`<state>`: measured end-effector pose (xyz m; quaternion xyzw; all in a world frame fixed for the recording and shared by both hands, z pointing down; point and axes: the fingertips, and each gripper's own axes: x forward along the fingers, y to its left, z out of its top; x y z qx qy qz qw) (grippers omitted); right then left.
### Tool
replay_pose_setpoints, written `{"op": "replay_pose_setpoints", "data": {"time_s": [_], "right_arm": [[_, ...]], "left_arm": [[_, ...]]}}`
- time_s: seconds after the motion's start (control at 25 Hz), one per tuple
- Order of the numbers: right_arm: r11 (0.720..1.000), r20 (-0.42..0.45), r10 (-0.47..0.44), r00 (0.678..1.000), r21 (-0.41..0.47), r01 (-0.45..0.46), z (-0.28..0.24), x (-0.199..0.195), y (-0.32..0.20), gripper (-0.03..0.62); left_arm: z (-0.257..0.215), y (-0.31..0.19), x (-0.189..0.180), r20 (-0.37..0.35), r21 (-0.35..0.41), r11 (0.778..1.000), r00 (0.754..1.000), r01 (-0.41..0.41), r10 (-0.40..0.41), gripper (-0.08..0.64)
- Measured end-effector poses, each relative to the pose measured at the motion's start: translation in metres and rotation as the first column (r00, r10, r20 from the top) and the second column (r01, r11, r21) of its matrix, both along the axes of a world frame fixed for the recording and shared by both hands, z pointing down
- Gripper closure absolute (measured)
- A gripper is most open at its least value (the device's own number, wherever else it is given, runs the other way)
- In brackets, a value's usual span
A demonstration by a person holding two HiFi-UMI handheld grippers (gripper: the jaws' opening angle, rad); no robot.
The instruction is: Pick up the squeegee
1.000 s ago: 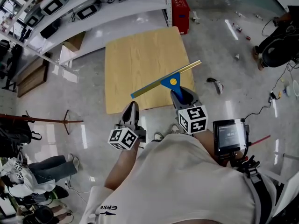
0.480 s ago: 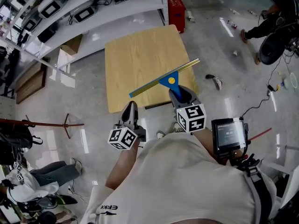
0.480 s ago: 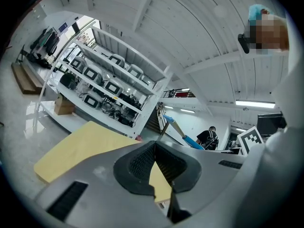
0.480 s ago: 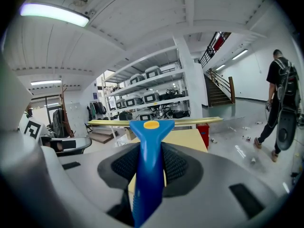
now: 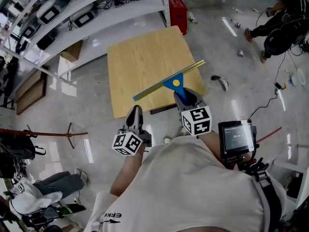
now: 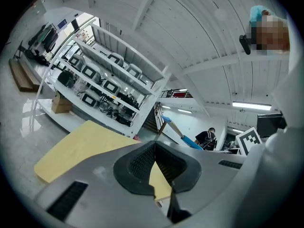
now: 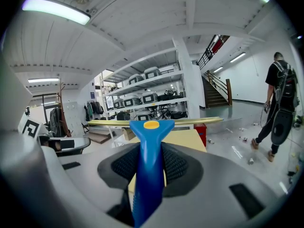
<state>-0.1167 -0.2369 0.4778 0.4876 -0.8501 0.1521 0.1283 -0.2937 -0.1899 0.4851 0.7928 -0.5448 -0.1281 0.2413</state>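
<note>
Right gripper [image 5: 182, 96] is clamped on the squeegee [image 5: 170, 81] — its dark ribbed pads [image 7: 176, 165] press on either side of the blue handle, which runs up between the jaws to a yellow dot and a long yellow-green blade. The squeegee is held in the air above the near edge of a pale wooden table [image 5: 140, 62], with the blade lying across the gripper's line and slanting up toward the right in the head view. In the right gripper view [image 7: 149, 160] the blade sits level in front of white shelving [image 7: 156, 94].

Left gripper [image 5: 135, 111] hangs beside it, nearer the person and off the table's near corner, over the glossy grey floor [image 5: 87, 105]. Its jaws meet at the tips with nothing between them — only a wedge of tabletop [image 6: 80, 144] shows through the gap lower down in the left gripper view [image 6: 154, 148].

Beyond the table stand the shelving and a red crate [image 5: 177, 7]. A person in dark clothes [image 5: 282, 21] stands well off to the right.
</note>
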Motion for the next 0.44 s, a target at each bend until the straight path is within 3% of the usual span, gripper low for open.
{"op": "replay_pose_setpoints", "data": {"time_s": [0.44], "right_arm": [[1.000,-0.014,0.016,1.000,0.003,-0.016,-0.0035,-0.0050,-0.0071,0.460]], "left_arm": [[-0.0041,-0.0017,-0.0074,-0.004,0.006,1.000,1.000,-0.017,0.017,0.555]]}}
